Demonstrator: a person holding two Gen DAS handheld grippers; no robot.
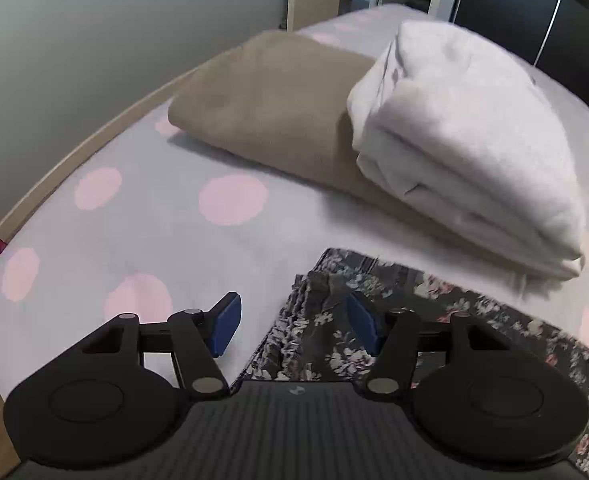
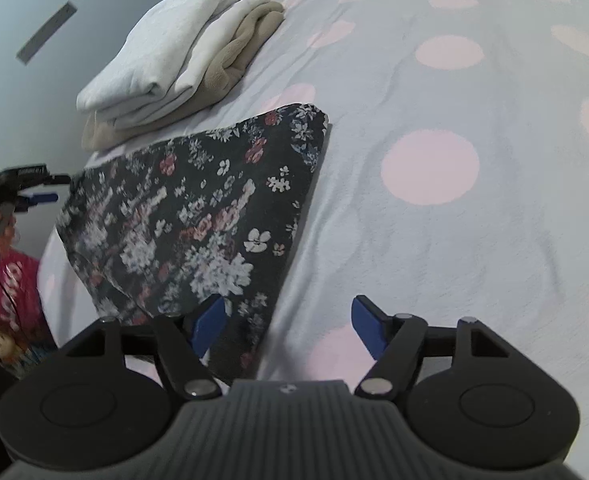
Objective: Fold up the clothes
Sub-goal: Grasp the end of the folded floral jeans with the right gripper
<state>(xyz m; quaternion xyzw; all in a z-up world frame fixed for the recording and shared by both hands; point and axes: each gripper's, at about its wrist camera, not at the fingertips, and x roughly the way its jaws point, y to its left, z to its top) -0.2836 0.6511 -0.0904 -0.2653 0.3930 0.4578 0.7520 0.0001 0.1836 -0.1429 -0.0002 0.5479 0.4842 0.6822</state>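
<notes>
On bed (image 2: 434,220): two folded stacked garments (image 2: 154,60), one floral (image 2: 190,216).

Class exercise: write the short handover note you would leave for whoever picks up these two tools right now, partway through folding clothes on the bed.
Left tool: open, holding nothing; a bunched edge of the floral garment lies between its pads, not pinched.
Right tool: open, empty, over the garment's near corner.
Things: the floral garment lies flat on the spotted bedsheet, folded to a rough rectangle. Behind it is a stack, a folded white garment on a folded beige one.
Done: two pieces folded and stacked; the floral one looks at least partly folded.
Left: probably tidy the bunched edge, fold again if needed, then add it to the stack.
</notes>
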